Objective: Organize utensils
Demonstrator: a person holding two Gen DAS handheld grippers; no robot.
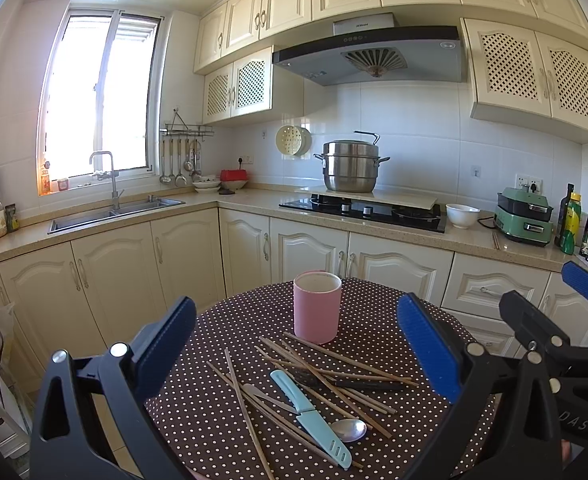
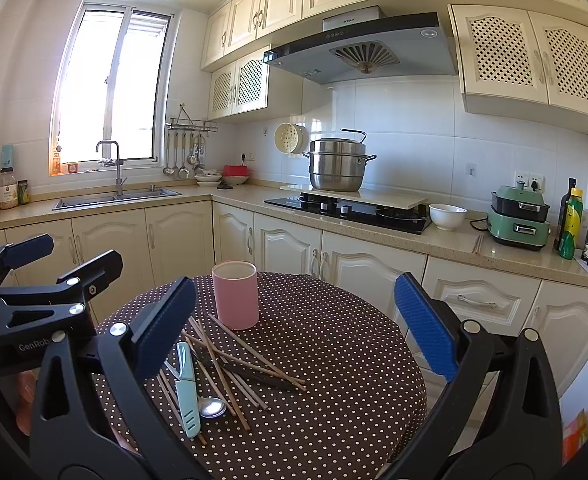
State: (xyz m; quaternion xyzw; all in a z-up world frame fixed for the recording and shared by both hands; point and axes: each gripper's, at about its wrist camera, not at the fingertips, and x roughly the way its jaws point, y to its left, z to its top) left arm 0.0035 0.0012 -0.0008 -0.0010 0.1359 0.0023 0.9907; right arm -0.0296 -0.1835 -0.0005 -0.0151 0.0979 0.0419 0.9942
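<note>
Left wrist view: left gripper (image 1: 296, 354) spread wide, empty, above scattered chopsticks (image 1: 326, 376), knife (image 1: 314, 420) and spoon (image 1: 350, 430) on dotted table (image 1: 214, 420). Right gripper (image 2: 296, 330) likewise wide, empty. Nothing sorted yet (seemingly); next, closing on one utensil for the pink cup (image 1: 317, 306).

Dotted table (image 1: 230, 328), pink cup (image 1: 317, 307), chopsticks (image 1: 334, 364), knife (image 1: 312, 420)

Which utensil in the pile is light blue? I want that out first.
The knife: its light blue handle and sheath stand out among brown chopsticks and a metal spoon.
</note>
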